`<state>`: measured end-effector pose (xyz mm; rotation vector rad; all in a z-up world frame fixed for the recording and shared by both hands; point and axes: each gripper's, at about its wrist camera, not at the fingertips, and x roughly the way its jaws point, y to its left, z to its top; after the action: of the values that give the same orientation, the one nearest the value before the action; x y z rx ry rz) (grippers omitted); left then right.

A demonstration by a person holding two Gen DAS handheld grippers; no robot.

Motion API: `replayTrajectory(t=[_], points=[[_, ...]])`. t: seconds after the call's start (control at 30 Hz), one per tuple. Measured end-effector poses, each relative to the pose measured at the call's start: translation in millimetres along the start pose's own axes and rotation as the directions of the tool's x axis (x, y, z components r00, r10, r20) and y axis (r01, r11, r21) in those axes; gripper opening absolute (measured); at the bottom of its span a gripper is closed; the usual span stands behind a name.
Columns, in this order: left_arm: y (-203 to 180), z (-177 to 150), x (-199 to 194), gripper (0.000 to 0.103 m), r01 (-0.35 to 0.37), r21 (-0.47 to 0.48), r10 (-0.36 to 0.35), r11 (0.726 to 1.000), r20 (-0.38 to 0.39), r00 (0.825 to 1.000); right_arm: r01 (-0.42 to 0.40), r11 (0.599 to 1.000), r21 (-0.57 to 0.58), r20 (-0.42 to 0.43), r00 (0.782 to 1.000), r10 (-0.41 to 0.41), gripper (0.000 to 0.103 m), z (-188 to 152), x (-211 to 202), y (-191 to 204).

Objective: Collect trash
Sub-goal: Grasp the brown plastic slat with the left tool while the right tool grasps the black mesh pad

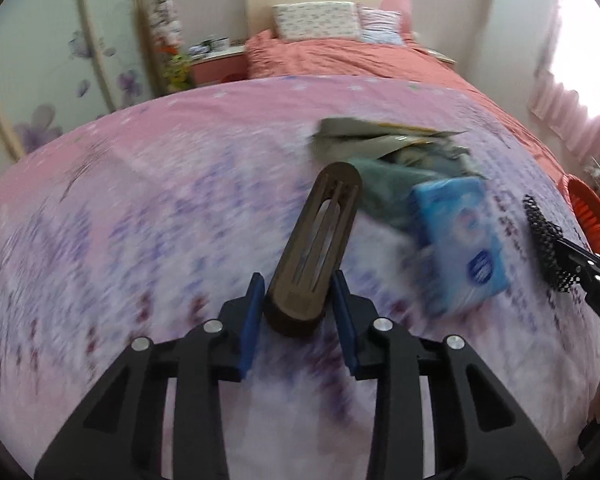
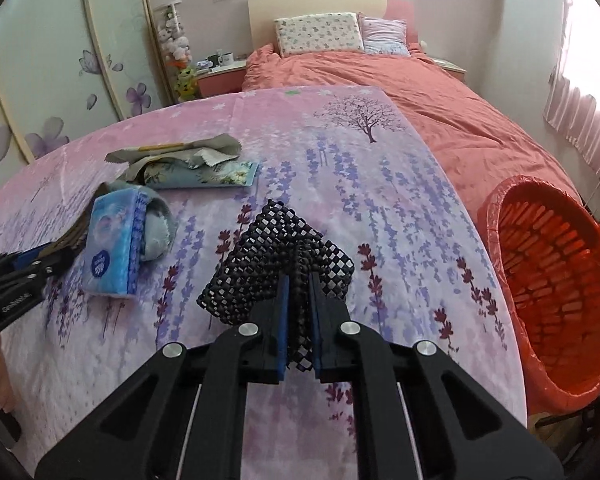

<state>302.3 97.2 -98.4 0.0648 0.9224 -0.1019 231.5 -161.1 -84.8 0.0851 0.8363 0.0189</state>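
Over the pink floral sheet (image 2: 380, 184), the left gripper (image 1: 298, 300) grips a brown slotted oblong piece (image 1: 320, 240) raised above the bedding. A blue tissue pack (image 2: 114, 248) lies between. The right gripper (image 2: 298, 316) pinches black mesh matting (image 2: 284, 248), near the red-lined bin (image 2: 556, 280).

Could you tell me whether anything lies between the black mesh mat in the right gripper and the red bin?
Nothing visible does. The right gripper is shut on the black mesh mat, and the red bin stands off the bed's right edge. Only bare patterned bedspread lies between them; the tissue pack sits on the opposite side.
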Motion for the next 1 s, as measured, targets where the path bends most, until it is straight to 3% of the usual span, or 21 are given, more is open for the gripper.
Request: replayTrajectory(t=[0.13,0.17,0.2,0.23,0.3,0.33,0.43,0.63,1.0], points=[[12,-16,-19,0.035,0.024,-0.037,-0.025,0.999,-0.006,1.0,-0.059,0.998,0.007,-0.007,0.998,0.059,0.011,-4,-6,0],[12,-17,-21,0.042,0.022,-0.032,-0.022,0.999,0.001,1.0,-0.082,0.997,0.014,-0.009,0.997,0.082,0.012,-4,-7,0],[11,-16,-24,0.053,0.019,-0.029,-0.019,0.999,0.011,1.0,-0.094,0.995,0.021,-0.005,0.996,0.094,0.019,-3,-9,0],[11,-14,-26,0.056,0.011,-0.024,-0.01,1.0,0.028,1.0,-0.094,0.995,0.024,0.001,0.996,0.094,0.032,-3,-10,0],[8,-12,-26,0.058,0.003,-0.019,-0.002,1.0,0.037,0.999,-0.093,0.995,0.031,0.02,0.996,0.093,0.053,-2,-13,0],[7,-9,-24,0.058,0.008,-0.02,-0.007,1.0,0.037,0.999,-0.094,0.995,0.035,0.026,0.995,0.093,0.056,-1,-14,0],[4,-3,-16,0.058,-0.002,-0.012,0.002,1.0,0.029,1.0,-0.107,0.993,0.048,0.022,0.994,0.106,0.059,3,-11,1],[2,1,3,0.051,-0.006,-0.032,0.006,0.999,-0.008,1.0,-0.058,0.998,-0.011,-0.006,0.998,0.058,0.073,4,0,19],[-3,-8,4,0.05,-0.022,-0.034,0.023,0.999,0.015,1.0,-0.025,0.999,-0.028,-0.042,0.999,0.024,0.075,-1,10,23]])
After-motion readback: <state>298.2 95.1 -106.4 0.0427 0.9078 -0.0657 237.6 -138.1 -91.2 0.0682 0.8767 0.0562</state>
